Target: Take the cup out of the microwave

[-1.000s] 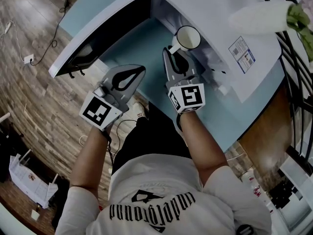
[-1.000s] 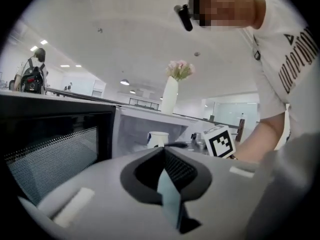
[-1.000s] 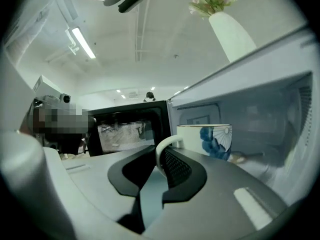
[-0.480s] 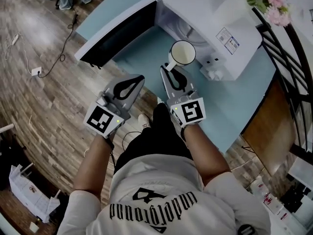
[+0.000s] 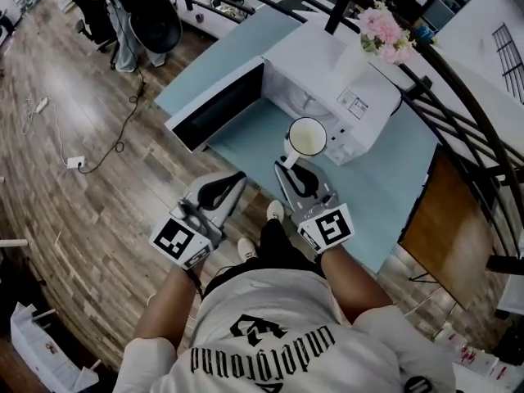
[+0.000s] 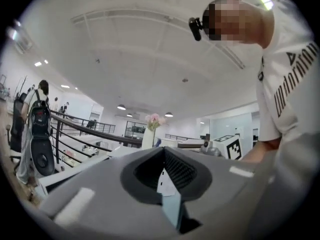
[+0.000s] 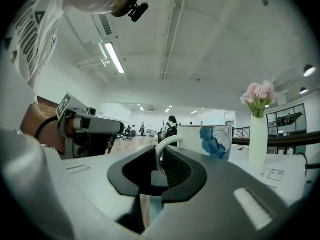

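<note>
The white cup, with a blue flower print on its side, hangs in the air just in front of the open white microwave, above the light blue table. My right gripper is shut on the cup's handle, and the cup stands upright beyond the jaw tips. My left gripper floats beside it to the left, jaws shut with nothing between them, below the swung-out microwave door.
A white vase of pink flowers stands on top of the microwave. A black railing runs behind the table. A person with a backpack stands at the far left, and a cable lies on the wooden floor.
Both grippers have risen and drawn back from the microwave. The cup, held by the right gripper, has come out of the opening and now hangs in front of it.
</note>
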